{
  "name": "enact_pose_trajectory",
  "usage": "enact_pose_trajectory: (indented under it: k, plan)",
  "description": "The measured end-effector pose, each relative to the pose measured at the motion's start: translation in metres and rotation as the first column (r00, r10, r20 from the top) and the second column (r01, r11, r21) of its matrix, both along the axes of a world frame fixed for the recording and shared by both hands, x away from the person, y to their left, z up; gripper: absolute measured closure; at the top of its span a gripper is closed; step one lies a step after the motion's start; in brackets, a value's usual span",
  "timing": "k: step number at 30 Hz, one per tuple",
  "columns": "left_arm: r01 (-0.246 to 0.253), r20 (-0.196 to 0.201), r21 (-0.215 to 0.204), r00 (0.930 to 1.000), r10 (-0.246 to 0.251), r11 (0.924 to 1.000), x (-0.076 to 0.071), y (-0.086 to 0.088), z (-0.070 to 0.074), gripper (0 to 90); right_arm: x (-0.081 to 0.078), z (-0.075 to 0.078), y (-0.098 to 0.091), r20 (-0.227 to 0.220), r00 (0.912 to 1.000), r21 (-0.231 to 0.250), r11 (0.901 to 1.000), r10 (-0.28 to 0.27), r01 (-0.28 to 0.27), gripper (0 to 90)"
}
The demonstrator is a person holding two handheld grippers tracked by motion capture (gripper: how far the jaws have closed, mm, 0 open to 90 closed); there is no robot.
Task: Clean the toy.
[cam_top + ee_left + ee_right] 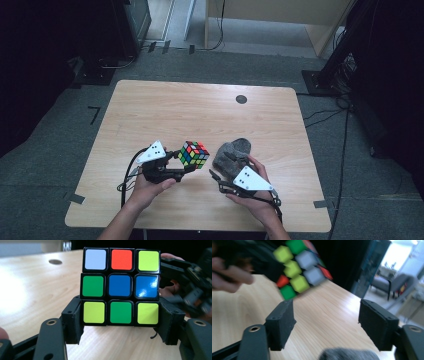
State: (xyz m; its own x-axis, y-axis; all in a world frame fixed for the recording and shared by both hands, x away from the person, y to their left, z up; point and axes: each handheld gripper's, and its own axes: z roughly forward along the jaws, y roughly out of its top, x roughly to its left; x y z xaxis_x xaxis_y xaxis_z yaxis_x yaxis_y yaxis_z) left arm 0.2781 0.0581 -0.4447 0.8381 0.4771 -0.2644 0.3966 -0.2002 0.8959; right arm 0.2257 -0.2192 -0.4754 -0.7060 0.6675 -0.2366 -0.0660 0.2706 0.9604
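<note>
Looking down from the high view, we hold the puzzle cube [194,154] clamped in our left claw [186,170], lifted just off the desk [200,110]; our right claw [216,181] stands apart beside the grey cloth [231,156]. In the left gripper view, both pads press the cube's bottom row. In the right gripper view, its jaws gape empty, the cube ahead and to their left. We judge twisting unfinished: colours remain mixed. No writing is legible.

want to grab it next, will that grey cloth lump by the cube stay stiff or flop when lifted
The grey cloth lies crumpled in soft folds, so it will likely sag and drape. It looks light, and probably bunches rather than slides if pushed.
</note>
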Motion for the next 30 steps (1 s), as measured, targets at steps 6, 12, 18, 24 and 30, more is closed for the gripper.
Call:
enact_pose_trajectory:
  k: [6, 12, 18, 24, 30]
  plan:
    - [0.044, -0.054, 0.002, 0.9976, -0.044, 0.999, 0.0, -0.005, 0.002, 34.3, -0.007, -0.003, 0.02, 0.072, 0.9973, -0.077, 0.997, 0.013, -0.007, 26.8]
    - [0.081, -0.105, -0.005, 0.9912, -0.081, 0.9967, -0.001, -0.01, 0.002, 34.2, -0.012, -0.004, 0.027, 0.149, 0.9889, -0.138, 0.9902, -0.001, 0.022, 24.9]
    - [0.138, -0.144, -0.026, 0.9796, -0.14, 0.9901, -0.002, -0.015, 0.002, 34.1, -0.014, -0.006, 0.032, 0.197, 0.9804, -0.184, 0.9818, -0.01, 0.047, 30.2]
    - [0.156, -0.109, -0.051, 0.9809, -0.161, 0.9864, -0.002, -0.011, 0.002, 29.1, -0.014, -0.004, 0.028, 0.185, 0.9828, -0.21, 0.9766, -0.004, 0.043, 33.8]
    - [0.123, -0.033, -0.073, 0.9915, -0.126, 0.9897, -0.001, 0.0, 0.005, 23.2, -0.005, -0.004, 0.015, 0.072, 0.996, -0.156, 0.9856, -0.053, 0.064, 33.9]
